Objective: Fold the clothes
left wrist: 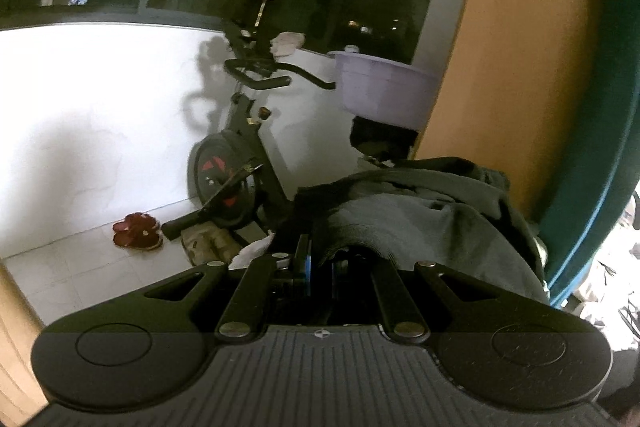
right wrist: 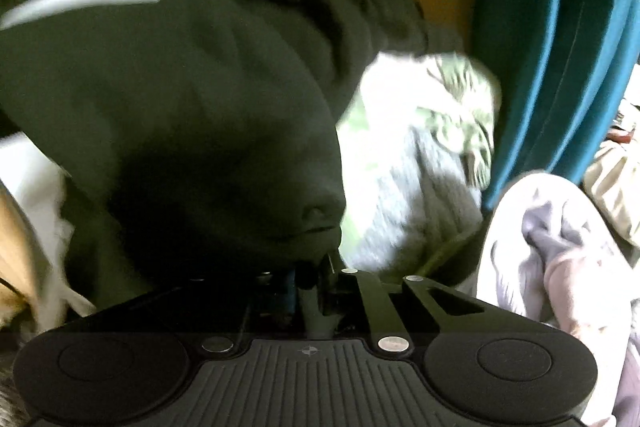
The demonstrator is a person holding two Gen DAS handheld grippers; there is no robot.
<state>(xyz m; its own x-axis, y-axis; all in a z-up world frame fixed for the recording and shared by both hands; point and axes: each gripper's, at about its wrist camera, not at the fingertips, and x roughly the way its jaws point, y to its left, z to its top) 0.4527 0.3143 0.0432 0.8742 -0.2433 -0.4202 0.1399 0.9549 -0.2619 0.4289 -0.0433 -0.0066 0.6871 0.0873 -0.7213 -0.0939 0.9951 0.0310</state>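
The dark garment [left wrist: 420, 219] is bunched over the fingers of the left hand-held gripper [left wrist: 320, 263] in the left wrist view, draping away ahead and to its right; the jaws look drawn together on a fold of the cloth, though the fabric hides the tips. Well beyond the hand-held gripper stand an exercise bike [left wrist: 240, 155], a lilac basin [left wrist: 384, 87] and red slippers [left wrist: 136, 229] on the tiled floor [left wrist: 80, 267].

In the right wrist view the same dark garment [right wrist: 192, 107] hangs lifted and crumpled directly ahead of the right hand-held gripper [right wrist: 316, 263], which seems clenched on its lower edge; blur keeps this uncertain. To its right lie a pale patterned cloth [right wrist: 420, 155] and a lilac cloth [right wrist: 560, 247], both unfolded.

Folding appears barely begun: the garment is held up between both grippers, not spread or creased, and other clothes wait.
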